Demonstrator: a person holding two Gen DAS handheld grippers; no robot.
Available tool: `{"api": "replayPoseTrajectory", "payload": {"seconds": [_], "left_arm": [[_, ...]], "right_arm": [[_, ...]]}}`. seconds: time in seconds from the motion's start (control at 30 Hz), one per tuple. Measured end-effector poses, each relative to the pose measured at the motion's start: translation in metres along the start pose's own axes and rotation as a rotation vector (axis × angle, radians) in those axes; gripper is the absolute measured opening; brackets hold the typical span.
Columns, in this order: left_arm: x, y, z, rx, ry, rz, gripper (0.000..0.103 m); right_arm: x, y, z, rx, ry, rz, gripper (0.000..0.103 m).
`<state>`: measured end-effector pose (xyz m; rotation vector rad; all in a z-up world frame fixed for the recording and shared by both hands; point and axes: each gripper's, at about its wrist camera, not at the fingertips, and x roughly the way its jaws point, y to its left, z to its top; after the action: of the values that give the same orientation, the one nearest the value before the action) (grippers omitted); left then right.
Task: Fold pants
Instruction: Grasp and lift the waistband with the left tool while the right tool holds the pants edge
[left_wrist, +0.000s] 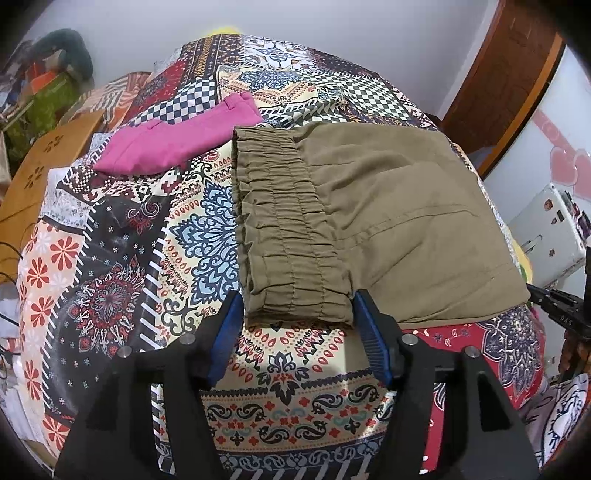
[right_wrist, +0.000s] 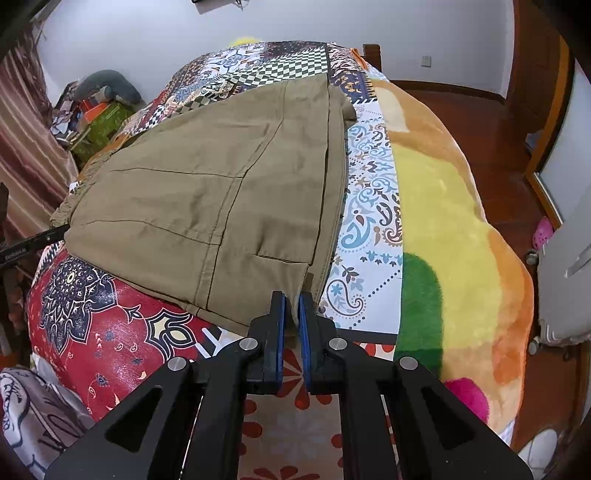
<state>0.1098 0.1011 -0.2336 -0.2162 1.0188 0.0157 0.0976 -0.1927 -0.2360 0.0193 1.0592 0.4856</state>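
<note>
Olive-khaki pants (left_wrist: 388, 221) lie folded on a patterned bedspread (left_wrist: 199, 229). The elastic waistband (left_wrist: 288, 236) points toward my left gripper (left_wrist: 295, 306), which is open with its blue pads on either side of the waistband's near corner. In the right wrist view the same pants (right_wrist: 221, 192) spread across the bed. My right gripper (right_wrist: 291, 306) is shut on the near corner of the pants at the hem edge. The right gripper's tip shows at the right edge of the left wrist view (left_wrist: 561, 310).
A folded pink garment (left_wrist: 181, 144) lies on the bed beyond the waistband. A wooden board (left_wrist: 40, 184) sits at the left. A plush yellow-orange blanket (right_wrist: 454, 229) covers the bed's right side. Clutter (right_wrist: 99, 110) is piled at the back left, and wooden floor (right_wrist: 480, 110) lies to the right.
</note>
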Motion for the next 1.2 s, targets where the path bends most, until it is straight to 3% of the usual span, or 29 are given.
{"api": "replayPoseTrajectory", "payload": {"seconds": [0.2,0.37,0.7,0.9,1.2], "left_arm": [[-0.026,-0.004,0.014,0.017,-0.047,0.035,0.064],[-0.045,-0.001,0.035,0.009,-0.099,0.057,0.064],[-0.039,0.004,0.099,0.013,-0.176,0.111,0.067],[-0.004,0.010,0.130,0.005,-0.144,0.119,0.067],[0.068,0.025,0.143,-0.033,-0.003,0.086,0.067]], "right_arm": [[-0.011,-0.005,0.009,0.007,0.003,-0.020,0.016],[-0.029,-0.015,0.029,0.054,-0.069,0.000,0.031],[-0.043,-0.015,0.104,-0.010,-0.247,-0.013,0.032],[-0.028,-0.019,0.137,-0.047,-0.295,-0.037,0.038],[0.019,-0.036,0.171,-0.067,-0.243,-0.059,0.039]]}}
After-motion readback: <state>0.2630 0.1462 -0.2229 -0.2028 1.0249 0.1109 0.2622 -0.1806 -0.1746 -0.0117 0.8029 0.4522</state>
